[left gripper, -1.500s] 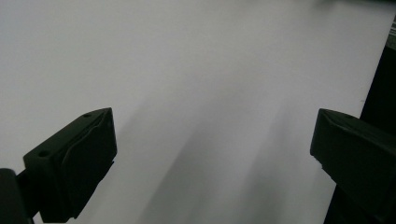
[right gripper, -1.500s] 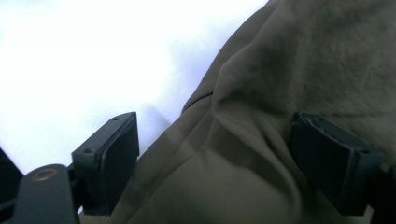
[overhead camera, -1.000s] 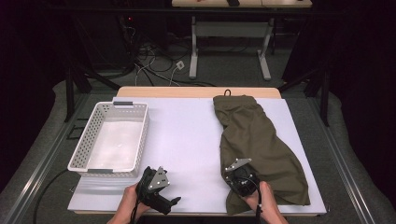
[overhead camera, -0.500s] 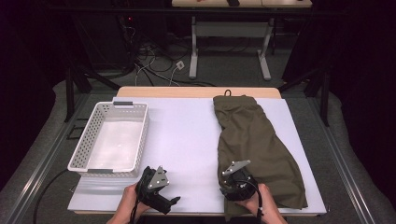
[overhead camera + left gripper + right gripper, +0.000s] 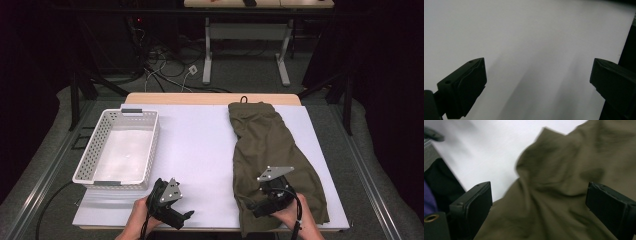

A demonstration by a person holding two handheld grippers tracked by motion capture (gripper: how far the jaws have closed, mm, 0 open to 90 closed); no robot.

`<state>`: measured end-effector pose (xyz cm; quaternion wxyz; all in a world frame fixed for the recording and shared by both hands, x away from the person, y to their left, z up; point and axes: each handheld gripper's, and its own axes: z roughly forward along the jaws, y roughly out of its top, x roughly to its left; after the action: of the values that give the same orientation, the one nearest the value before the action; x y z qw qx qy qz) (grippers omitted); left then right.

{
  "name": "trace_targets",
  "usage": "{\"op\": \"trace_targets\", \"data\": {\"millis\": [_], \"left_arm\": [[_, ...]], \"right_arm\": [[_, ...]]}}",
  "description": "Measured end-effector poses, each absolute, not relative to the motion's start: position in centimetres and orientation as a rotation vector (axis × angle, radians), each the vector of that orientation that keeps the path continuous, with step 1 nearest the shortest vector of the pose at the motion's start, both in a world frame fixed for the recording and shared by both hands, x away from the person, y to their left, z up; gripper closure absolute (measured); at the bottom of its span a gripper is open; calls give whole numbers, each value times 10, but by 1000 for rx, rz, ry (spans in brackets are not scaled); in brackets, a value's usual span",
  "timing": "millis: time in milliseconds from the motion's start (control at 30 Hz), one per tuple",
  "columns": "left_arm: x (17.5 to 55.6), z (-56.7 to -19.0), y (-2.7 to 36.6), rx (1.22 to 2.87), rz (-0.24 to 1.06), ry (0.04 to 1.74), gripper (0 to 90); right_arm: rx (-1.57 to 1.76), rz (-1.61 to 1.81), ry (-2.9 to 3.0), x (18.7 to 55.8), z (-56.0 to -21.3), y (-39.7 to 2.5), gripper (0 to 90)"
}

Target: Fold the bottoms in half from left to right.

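An olive-green garment (image 5: 270, 155) lies lengthwise on the right half of the white table (image 5: 200, 150), its near end reaching the front edge. My right gripper (image 5: 256, 209) hovers over that near end, open; its own view shows wrinkled olive cloth (image 5: 564, 185) between the wide-apart jaws, nothing gripped. My left gripper (image 5: 186, 216) rests near the front edge, left of the garment, open over bare white tabletop (image 5: 531, 50). A hand holds each gripper from below.
A white perforated plastic basket (image 5: 95, 150) stands at the table's left, holding nothing. The table's wooden far edge (image 5: 210, 98) and metal side rails border the work surface. Cables and a desk frame lie on the floor beyond.
My right gripper has shifted toward the garment's near left corner and turned leftward. The left gripper has stayed put.
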<state>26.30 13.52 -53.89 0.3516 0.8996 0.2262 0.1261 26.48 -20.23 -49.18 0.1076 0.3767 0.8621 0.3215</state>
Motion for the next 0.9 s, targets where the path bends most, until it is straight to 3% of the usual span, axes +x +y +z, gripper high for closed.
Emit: {"op": "trace_targets", "data": {"millis": [400, 900], "left_arm": [[265, -538, 133, 2328, 337, 592, 6], [265, -540, 133, 2327, 330, 595, 5]], "right_arm": [[1191, 934, 2436, 294, -495, -230, 77], [1205, 935, 2412, 329, -497, -213, 59]]}}
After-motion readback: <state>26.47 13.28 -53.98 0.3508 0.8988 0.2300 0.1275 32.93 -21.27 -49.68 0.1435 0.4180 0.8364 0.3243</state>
